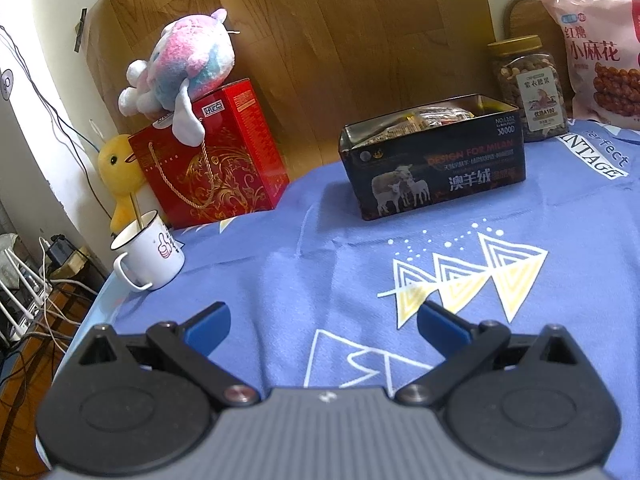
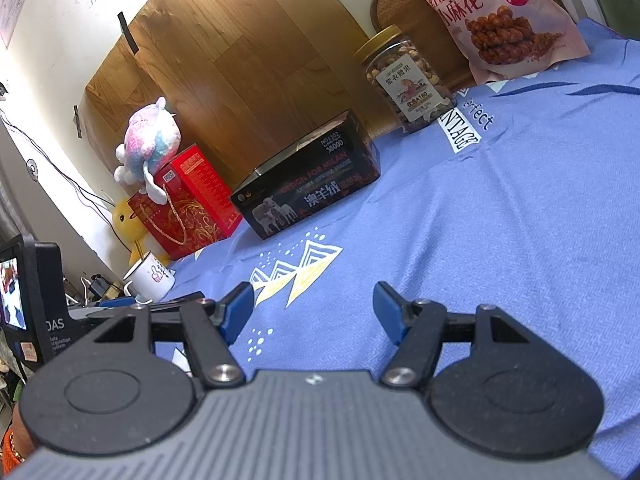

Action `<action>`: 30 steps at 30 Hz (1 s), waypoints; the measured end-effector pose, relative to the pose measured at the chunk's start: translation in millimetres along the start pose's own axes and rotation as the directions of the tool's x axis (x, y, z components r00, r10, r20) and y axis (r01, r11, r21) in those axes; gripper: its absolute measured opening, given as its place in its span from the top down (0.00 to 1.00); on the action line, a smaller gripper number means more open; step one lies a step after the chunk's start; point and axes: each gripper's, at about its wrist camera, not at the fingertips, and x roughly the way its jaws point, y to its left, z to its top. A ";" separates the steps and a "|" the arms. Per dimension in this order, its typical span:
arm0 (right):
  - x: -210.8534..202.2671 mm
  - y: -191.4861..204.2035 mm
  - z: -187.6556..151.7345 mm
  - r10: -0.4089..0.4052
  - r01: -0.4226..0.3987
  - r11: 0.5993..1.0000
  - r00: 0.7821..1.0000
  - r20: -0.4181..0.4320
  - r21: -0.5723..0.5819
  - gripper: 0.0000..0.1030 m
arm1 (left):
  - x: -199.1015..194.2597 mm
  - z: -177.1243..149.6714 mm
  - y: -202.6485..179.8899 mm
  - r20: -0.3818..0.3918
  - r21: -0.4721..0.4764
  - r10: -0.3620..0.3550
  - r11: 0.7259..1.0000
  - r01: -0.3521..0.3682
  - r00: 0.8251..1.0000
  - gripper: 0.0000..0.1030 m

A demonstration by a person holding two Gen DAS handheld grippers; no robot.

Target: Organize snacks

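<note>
Nearest the left wrist camera, the left gripper [image 1: 323, 320] hangs over the blue printed cloth [image 1: 280, 272] with its blue-padded fingers [image 1: 210, 326] spread wide and nothing between them. From the right wrist view, the right gripper [image 2: 313, 312] is likewise wide open and empty above the same cloth [image 2: 500, 220], with the left gripper's body and small screen [image 2: 24, 304] just beside it at the left edge.

Beyond them, toward the back of the cloth, stands the black rectangular tin box [image 1: 434, 160], lid off, holding wrapped snacks [image 1: 432, 116] whose kinds are too small to tell. Its front shows three sheep, orange lettering "DESIGN FOR MILAN", white Chinese characters "澳羊绒", and "3000D" at the upper corner. Right of the tin, near the wood-pattern backdrop [image 1: 340, 40], sits a clear plastic jar of mixed nuts with a gold lid [image 1: 528, 88]; its label reads "紫衣腰果" and "A180". Just right of the jar leans a pink snack bag [image 1: 600, 60] printed "红糖小麻花", with a picture of twisted fried dough; the right wrist view also shows a round red "NB" mark on it [image 2: 496, 16].

White print on the cloth reads "NTAGE" and "rfect", beside white and yellow triangle patterns [image 1: 468, 276].

At the left edge are a white enamel mug with a thumbs-up drawing [image 1: 150, 258], a red gift box with gold scrollwork and a rope handle [image 1: 212, 160], a pink-and-blue plush toy [image 1: 180, 68] lying on top of that box, and a yellow plush duck [image 1: 118, 176] behind the mug.
</note>
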 end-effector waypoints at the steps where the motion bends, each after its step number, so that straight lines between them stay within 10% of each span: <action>1: -0.1 -0.1 0.1 0.001 -0.001 1.000 1.000 0.000 -0.001 0.34 | 0.1 0.0 -0.1 0.000 0.000 0.000 1.000 0.000 1.000 0.00; 30: 1.3 2.0 -2.1 0.001 -0.001 1.000 1.000 -0.001 0.002 0.34 | 2.2 -4.3 -1.8 -0.009 0.007 0.001 1.000 0.000 1.000 0.00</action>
